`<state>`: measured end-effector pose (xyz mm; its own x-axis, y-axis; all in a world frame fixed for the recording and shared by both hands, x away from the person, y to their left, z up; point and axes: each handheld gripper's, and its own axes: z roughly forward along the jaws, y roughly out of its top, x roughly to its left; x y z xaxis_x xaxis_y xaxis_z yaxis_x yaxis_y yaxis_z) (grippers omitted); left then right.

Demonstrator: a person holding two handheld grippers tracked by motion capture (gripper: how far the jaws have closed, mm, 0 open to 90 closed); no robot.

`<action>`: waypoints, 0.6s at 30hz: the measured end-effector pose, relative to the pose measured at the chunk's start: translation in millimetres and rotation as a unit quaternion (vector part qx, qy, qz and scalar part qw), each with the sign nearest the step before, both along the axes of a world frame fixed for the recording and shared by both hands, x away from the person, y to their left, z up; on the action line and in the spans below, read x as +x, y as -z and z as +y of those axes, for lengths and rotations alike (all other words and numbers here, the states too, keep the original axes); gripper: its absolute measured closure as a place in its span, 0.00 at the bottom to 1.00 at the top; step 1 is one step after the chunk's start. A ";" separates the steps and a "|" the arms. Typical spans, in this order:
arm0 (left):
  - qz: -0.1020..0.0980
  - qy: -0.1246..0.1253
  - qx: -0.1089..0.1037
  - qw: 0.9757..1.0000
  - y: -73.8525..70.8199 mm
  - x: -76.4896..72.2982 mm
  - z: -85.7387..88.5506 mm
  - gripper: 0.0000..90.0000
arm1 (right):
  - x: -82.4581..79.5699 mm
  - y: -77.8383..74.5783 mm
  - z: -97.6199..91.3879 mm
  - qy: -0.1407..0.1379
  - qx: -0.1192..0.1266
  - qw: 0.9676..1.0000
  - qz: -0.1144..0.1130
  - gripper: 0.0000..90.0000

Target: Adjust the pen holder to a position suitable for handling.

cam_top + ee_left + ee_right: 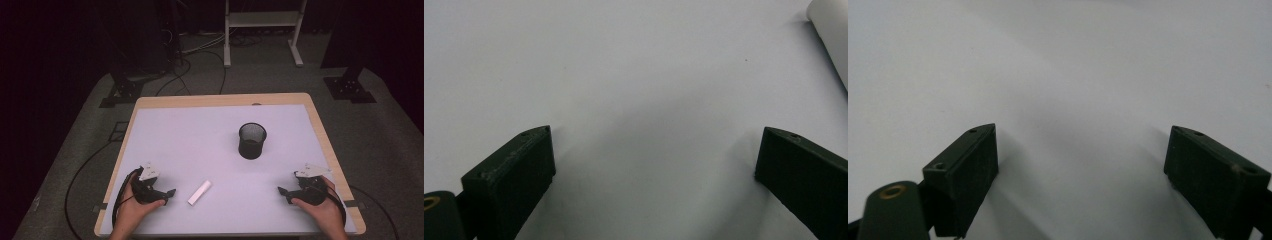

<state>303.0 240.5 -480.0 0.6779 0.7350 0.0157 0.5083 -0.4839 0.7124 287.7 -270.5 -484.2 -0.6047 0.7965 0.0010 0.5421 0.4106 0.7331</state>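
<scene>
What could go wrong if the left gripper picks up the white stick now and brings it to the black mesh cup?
1. The white stick lies flat on the table, beside the open left gripper, not between its jaws; closing now would likely grasp nothing or push the stick away.
2. The mesh cup stands free and looks light, so a bump from the stick might tip it.

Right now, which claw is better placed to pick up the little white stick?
The left claw. It sits open right beside the white stick, and the stick's end shows just past its tips. The right claw is also open, but it rests far across the table, nearer the black mesh cup.
</scene>
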 end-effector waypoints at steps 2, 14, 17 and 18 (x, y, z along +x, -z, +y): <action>0.000 0.000 0.000 1.000 0.1 0.0 0.0 0.02 | 0.1 0.0 -0.1 0.000 0.001 1.000 0.002 0.14; -0.001 0.000 0.000 1.000 0.2 -0.1 0.1 0.02 | 0.0 -3.0 -0.1 0.006 0.002 1.000 0.006 0.25; -0.001 0.000 -0.001 1.000 0.2 -0.1 0.1 0.02 | 0.5 -5.9 -0.1 0.005 0.001 1.000 0.008 0.28; -0.001 0.000 -0.001 1.000 0.2 -0.1 0.1 0.02 | 0.6 -7.3 0.0 0.005 0.001 1.000 0.007 0.28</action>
<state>302.8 240.6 -480.2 0.6779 0.7350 0.0152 0.5074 -0.4827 0.7138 288.3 -270.5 -476.9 -0.5967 0.8024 0.0100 0.5557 0.4042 0.7265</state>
